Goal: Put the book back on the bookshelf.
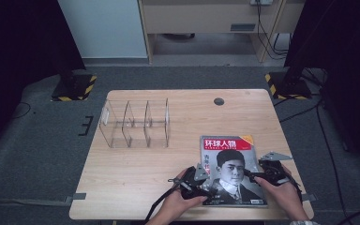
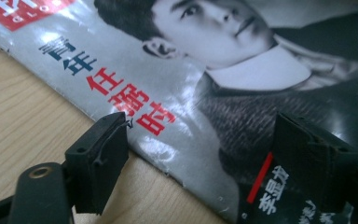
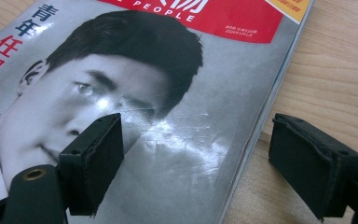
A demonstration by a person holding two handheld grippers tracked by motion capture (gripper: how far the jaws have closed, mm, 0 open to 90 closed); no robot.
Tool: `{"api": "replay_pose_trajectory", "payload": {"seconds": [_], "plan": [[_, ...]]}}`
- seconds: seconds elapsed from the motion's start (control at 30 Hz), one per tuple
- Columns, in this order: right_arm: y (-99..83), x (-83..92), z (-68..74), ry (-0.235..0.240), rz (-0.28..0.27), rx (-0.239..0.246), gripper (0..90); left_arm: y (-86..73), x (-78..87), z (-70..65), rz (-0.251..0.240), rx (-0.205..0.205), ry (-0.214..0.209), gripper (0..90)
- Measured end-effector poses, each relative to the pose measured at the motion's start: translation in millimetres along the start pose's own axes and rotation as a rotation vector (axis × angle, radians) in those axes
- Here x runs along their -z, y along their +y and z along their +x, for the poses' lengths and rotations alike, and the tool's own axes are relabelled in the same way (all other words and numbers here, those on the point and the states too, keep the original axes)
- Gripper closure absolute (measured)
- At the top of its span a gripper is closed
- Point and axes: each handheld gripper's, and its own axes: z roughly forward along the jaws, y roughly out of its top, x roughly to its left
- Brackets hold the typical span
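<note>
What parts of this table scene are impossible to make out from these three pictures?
- Glossy magazine with a portrait cover: in the high view its lower corners are hidden by the left gripper and right gripper; its small cover print is too small to read.
- Clear plastic divided organiser: in the high view, see-through walls make its contents hard to judge.
- In both gripper views the magazine runs past the picture edges.

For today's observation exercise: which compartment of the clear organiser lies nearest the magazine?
The rightmost compartment of the clear acrylic organiser. Its right wall faces the magazine, which lies right of and nearer the person than the organiser; the other two sit farther left.
</note>
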Motion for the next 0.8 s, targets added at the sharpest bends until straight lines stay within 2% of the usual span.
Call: {"api": "replay_pose_trajectory", "payload": {"seconds": [0.03,0.13,0.23,0.37,0.53,0.63,0.8], "plan": [[-0.2,0.0,0.1,0.003,-0.002,-0.004,18.0,-0.6,-0.4,0.1,0.008,-0.010,0.002,17.3],[0.6,-1.2,1.8,0.023,-0.005,-0.002,18.0,-0.2,-0.1,1.2,0.007,-0.005,0.001,18.9],[0.8,-1.5,2.8,0.017,-0.002,0.009,19.4,-1.2,-1.0,0.0,-0.003,-0.008,0.016,18.7],[3.3,4.6,0.8,0.033,-0.025,-0.016,25.7,-1.4,-2.4,0.0,-0.014,-0.005,0.021,18.2],[9.7,14.9,6.5,0.055,-0.072,-0.001,34.5,-2.3,-2.7,0.0,-0.021,-0.009,0.023,18.1],[12.4,19.0,11.5,0.084,-0.120,0.006,40.2,-2.2,-2.7,-0.2,-0.019,-0.009,0.025,18.1],[13.1,18.9,10.6,0.092,-0.131,0.009,47.1,-1.2,-2.9,-0.1,-0.014,-0.008,0.024,18.0]]}}
